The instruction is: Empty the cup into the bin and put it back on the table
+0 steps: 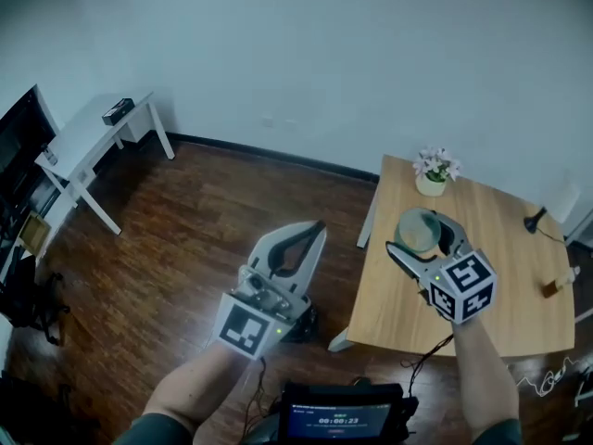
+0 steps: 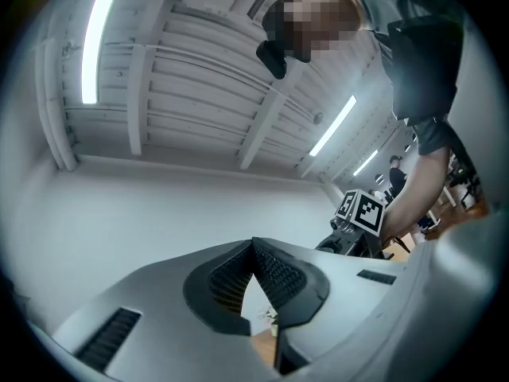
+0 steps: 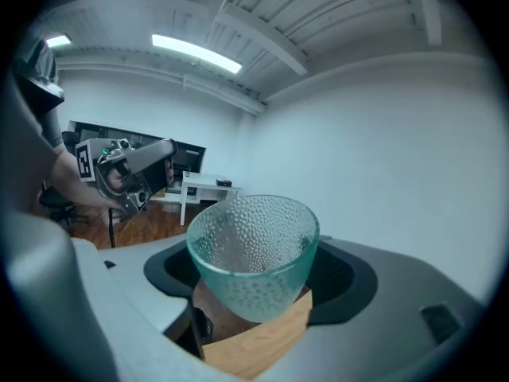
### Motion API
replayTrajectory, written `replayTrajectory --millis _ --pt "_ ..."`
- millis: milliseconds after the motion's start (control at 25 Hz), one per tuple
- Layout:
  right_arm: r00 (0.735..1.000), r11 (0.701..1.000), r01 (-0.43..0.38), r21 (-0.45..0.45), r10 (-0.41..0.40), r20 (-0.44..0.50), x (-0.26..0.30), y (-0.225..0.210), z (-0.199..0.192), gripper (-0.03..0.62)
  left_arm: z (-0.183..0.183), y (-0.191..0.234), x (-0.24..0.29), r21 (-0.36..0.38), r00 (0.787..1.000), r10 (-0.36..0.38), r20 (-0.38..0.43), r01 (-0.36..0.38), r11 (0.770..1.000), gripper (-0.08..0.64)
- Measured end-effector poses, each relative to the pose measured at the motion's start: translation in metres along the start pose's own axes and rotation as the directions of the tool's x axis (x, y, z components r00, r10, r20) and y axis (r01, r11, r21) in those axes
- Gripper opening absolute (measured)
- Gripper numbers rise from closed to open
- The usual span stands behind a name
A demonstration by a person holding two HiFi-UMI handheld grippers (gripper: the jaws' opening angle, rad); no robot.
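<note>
Right gripper view shows our right gripper (image 3: pixel 254 281) clamped on the dimpled glass cup (image 3: pixel 253 233), which is upright and, as far as we can tell, empty. It hangs just above the wooden surface (image 1: pixel 505 290), near its edge. Our left gripper (image 2: pixel 254 249) is closed on nothing, out over the floor. The glass is smooth, so a tilted set-down could let it slip, or it could clip the edge and topple.

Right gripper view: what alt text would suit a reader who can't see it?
A dimpled, green-tinted glass cup sits upright, gripped between the jaws of the right hand-held gripper, above the edge of a wooden table. White walls lie behind.
</note>
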State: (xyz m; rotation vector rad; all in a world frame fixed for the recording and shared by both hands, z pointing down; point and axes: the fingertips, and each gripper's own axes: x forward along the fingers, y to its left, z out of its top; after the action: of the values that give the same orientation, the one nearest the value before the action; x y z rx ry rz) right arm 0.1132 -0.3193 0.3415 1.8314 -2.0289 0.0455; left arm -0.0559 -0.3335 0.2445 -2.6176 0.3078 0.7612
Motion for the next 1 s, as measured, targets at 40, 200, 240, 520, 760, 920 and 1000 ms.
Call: replayTrajectory --millis 40,200,240,520,760,920,1000 --pt "1.0 1.0 0.02 0.01 -0.02 0.0 -0.01 -0.007 -0.005 0.391 0.0 -0.008 0.007 -0.003 1.0 -0.022 0.006 0.022 1.0 -0.008" --pt "0.997 0.996 0.076 0.05 -0.076 -0.001 -0.048 -0.035 -0.019 0.391 0.001 -0.036 0.037 -0.027 0.997 -0.075 0.026 0.075 0.997 -0.008" --pt "0.996 0.995 0.085 0.058 -0.085 -0.001 -0.058 -0.042 -0.023 0.391 0.002 -0.044 0.045 -0.03 0.996 -0.081 0.031 0.082 0.996 -0.008" --pt "0.99 0.988 0.144 0.051 -0.144 -0.011 -0.133 -0.099 -0.058 0.39 0.003 -0.116 0.104 -0.033 0.991 -0.121 0.057 0.123 0.992 -0.008" --pt "0.992 0.988 0.129 0.082 -0.128 -0.023 -0.189 -0.149 -0.095 0.39 -0.005 -0.181 0.157 -0.047 0.991 -0.118 0.057 0.121 0.992 -0.008" --pt "0.991 0.987 0.131 0.094 -0.129 -0.025 -0.22 -0.18 -0.122 0.391 -0.014 -0.222 0.183 -0.071 0.993 -0.106 0.055 0.11 0.991 -0.008" --pt "0.992 0.986 0.124 0.112 -0.122 -0.023 -0.231 -0.192 -0.133 0.391 -0.021 -0.239 0.194 -0.066 0.993 -0.106 0.044 0.109 0.992 -0.008"
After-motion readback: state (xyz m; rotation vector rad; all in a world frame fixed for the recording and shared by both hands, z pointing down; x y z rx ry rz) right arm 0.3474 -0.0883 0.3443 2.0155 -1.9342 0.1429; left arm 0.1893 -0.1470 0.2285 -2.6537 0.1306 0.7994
